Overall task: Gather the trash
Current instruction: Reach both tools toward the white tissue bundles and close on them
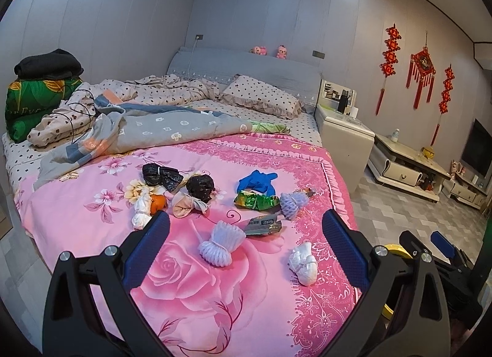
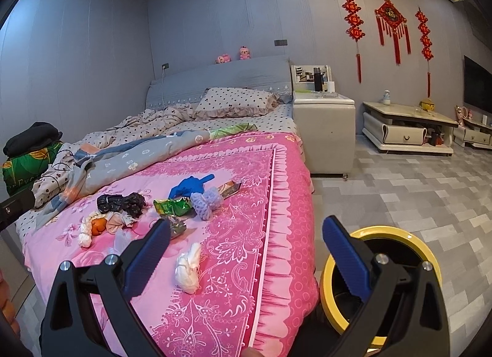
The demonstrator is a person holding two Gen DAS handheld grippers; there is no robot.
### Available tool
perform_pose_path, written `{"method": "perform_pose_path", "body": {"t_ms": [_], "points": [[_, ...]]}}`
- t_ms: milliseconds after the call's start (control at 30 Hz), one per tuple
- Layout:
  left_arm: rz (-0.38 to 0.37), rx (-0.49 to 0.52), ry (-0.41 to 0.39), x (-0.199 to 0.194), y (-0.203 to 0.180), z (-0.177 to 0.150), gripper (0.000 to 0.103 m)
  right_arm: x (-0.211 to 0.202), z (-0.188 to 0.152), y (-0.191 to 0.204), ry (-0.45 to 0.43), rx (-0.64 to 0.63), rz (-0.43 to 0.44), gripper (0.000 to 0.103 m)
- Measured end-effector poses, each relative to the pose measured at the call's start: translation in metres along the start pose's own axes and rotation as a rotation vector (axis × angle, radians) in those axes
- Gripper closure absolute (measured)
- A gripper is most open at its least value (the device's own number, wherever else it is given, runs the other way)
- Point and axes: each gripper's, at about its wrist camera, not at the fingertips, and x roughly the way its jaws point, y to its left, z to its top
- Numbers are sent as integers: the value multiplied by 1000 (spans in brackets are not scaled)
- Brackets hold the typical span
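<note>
Trash lies scattered on the pink bedspread: a white foam net, a white wad near the bed's right edge, a silver wrapper, a green wrapper, a blue glove, a lilac foam net, black bags and an orange. My left gripper is open and empty above the white foam net. My right gripper is open and empty over the bed's edge, the white wad between its fingers in view. A yellow-rimmed bin stands on the floor beside the bed.
Rumpled quilts and pillows fill the far half of the bed. A bedside cabinet and a low TV table stand at the right wall. Grey tiled floor lies to the right of the bed.
</note>
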Motion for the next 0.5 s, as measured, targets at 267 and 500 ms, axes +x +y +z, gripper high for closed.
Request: {"method": "perform_pose_path", "body": {"t_ms": [267,500], "points": [[-12,-33,116,37,51,-5,8,33,-10,13,105,-59,73,8],[146,-22,198,78,101,-15,8,66,-29,38,189,-155,88,8]]}}
